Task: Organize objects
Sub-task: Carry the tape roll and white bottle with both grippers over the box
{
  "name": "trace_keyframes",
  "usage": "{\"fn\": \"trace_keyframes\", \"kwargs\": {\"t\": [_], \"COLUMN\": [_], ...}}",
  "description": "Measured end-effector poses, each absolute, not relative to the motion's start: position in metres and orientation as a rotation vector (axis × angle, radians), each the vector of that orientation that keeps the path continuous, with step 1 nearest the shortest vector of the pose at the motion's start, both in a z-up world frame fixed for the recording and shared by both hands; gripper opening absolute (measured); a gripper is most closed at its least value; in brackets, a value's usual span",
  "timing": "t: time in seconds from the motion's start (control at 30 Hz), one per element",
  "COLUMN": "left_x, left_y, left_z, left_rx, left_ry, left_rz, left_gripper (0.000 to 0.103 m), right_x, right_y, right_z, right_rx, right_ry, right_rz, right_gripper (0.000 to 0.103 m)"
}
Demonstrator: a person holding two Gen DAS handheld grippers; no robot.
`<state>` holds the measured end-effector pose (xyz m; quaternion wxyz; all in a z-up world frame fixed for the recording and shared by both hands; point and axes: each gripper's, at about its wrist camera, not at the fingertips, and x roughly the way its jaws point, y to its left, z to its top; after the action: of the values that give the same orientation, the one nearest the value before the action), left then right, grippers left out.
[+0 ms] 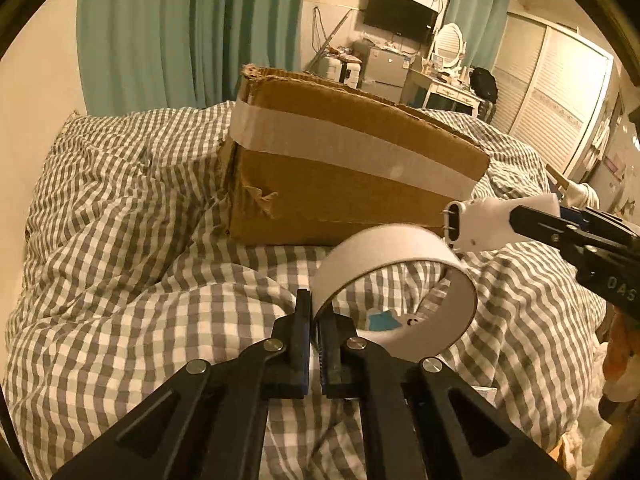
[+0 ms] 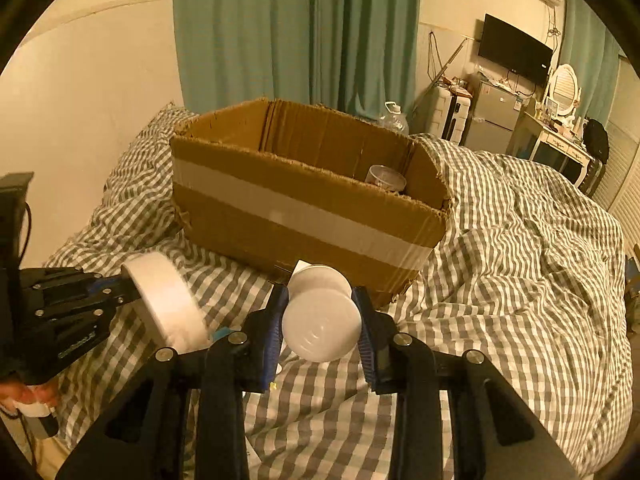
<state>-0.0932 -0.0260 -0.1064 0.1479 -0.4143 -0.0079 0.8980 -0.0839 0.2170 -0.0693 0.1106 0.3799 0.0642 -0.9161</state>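
Observation:
My left gripper is shut on the rim of a white tape roll and holds it above the checked bedding, in front of an open cardboard box. My right gripper is shut on a white plug-like charger, seen end-on, just before the box's near wall. From the left wrist view the charger shows at right with two metal prongs. The tape roll and the left gripper show at left in the right wrist view. A clear jar lies inside the box.
The box sits on a bed with a rumpled grey checked duvet. Teal curtains hang behind. A wall TV, a small fridge, a dressing table with a mirror and a slatted wardrobe stand at the right.

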Motion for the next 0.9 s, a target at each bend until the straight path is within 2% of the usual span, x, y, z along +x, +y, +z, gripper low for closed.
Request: {"fn": "trace_keyframes", "kwargs": {"t": [0.17, 0.53, 0.7, 0.9], "left_x": [-0.1, -0.169, -0.209, -0.258], "left_y": [-0.028, 0.01, 0.027, 0.042], "left_z": [-0.085, 0.013, 0.023, 0.009], "left_rx": [-1.162, -1.009, -1.01, -1.079], "left_ry": [-0.008, 0.057, 0.086, 0.17], "left_rz": [2.603, 2.606, 2.62, 2.639], "left_gripper": [0.003, 0.003, 0.003, 0.003], "right_x": [-0.086, -0.141, -0.181, -0.224], "right_y": [0.218, 0.229, 0.237, 0.245], "right_z": [-0.05, 0.027, 0.029, 0.006], "right_rx": [1.068, 0.911, 0.936, 1.011], "right_ry": [0.18, 0.166, 0.155, 0.119], "right_rz": [-2.7, -2.744, -2.761, -2.73], "right_gripper": [0.031, 0.031, 0.031, 0.031]}}
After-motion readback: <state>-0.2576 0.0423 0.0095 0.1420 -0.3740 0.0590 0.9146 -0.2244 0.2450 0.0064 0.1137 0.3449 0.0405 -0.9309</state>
